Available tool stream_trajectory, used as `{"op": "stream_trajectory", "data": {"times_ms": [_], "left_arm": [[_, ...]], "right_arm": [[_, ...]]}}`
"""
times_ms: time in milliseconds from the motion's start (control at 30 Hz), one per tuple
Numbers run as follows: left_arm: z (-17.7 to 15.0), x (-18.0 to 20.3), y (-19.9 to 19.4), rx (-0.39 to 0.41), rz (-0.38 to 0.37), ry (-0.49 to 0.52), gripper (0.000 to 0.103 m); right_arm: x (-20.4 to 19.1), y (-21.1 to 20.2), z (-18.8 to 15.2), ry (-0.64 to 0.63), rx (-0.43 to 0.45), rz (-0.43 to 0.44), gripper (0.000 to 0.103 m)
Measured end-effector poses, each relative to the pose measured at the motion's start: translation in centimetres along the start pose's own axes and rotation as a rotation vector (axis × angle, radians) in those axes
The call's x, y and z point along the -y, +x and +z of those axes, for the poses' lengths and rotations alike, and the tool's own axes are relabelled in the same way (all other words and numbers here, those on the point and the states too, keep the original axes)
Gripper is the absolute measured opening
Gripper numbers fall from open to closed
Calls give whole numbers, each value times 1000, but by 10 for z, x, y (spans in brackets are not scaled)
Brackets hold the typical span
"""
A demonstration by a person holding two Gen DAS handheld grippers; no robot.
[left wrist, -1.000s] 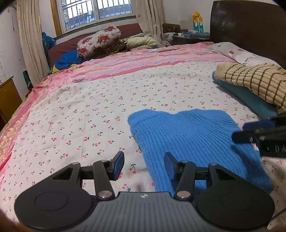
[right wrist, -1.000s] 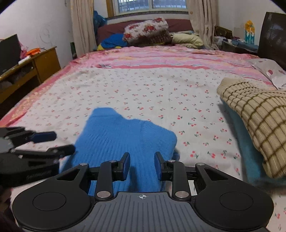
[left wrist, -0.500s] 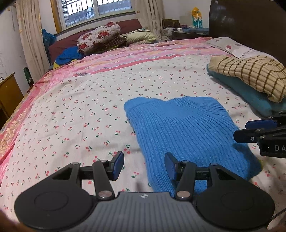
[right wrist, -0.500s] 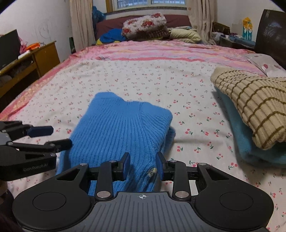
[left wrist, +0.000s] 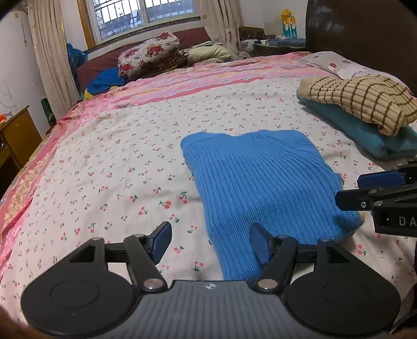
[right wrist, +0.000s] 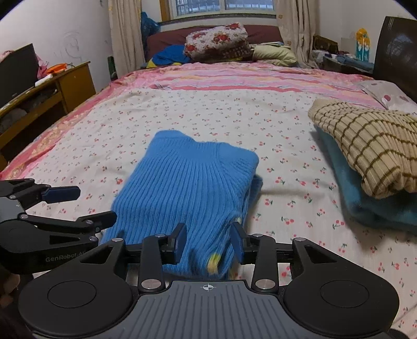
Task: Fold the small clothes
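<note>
Folded blue ribbed sweater (left wrist: 263, 187) lying flat on the bed (left wrist: 117, 161), on the cherry-print sheet, near the front edge. At 2 o'clock from it, well apart, a cream checked knit (left wrist: 365, 100) stacked on a teal folded garment (left wrist: 365, 130). At 12 o'clock, far across the bed, a floral pillow (left wrist: 148, 56) beneath the window (left wrist: 146, 11). At 9 o'clock in the right wrist view, a wooden desk (right wrist: 52, 88) beside the bed.

Left gripper (left wrist: 210, 241) at 7 o'clock of the sweater, jaws apart and just now widened; left finger over bare sheet, right finger over the sweater's near-left edge, pads not pressing on it, nothing held.

Right gripper (right wrist: 209, 241) at 6 o'clock of the sweater in its own view, jaws also just now widened. Near hem of the sweater, with a yellow patch showing, lying between the two fingers; pads standing off the knit on both sides, not clamped. Same gripper seen from the left wrist view at 3 o'clock, fingers pointing inward beside the sweater's right edge.
</note>
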State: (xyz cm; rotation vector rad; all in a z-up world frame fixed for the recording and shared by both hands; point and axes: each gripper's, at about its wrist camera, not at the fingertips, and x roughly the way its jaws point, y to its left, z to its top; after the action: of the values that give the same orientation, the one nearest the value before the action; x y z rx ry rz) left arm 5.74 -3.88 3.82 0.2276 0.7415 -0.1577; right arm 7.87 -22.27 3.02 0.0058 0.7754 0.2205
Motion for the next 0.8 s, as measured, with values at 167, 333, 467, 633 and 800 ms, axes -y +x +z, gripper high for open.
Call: {"op": "stream_trajectory", "data": {"times_ms": [167, 333, 467, 633, 800], "left_arm": [[-7, 3, -1, -25, 11, -13, 77], [-16, 3, -5, -39, -2, -40, 80], [-22, 2, -5, -55, -3, -62, 80], [-27, 6, -1, -86, 14, -55, 81], [-30, 7, -1, -95, -14, -78, 81]], "right_arm": [[-3, -4, -7, 5, -6, 6, 41], [-6, -5, -20, 9, -22, 1, 42], [-7, -4, -28, 21, -36, -2, 42], [-11, -2, -36, 18, -53, 1, 43], [-15, 1, -40, 13, -64, 3, 46]]}}
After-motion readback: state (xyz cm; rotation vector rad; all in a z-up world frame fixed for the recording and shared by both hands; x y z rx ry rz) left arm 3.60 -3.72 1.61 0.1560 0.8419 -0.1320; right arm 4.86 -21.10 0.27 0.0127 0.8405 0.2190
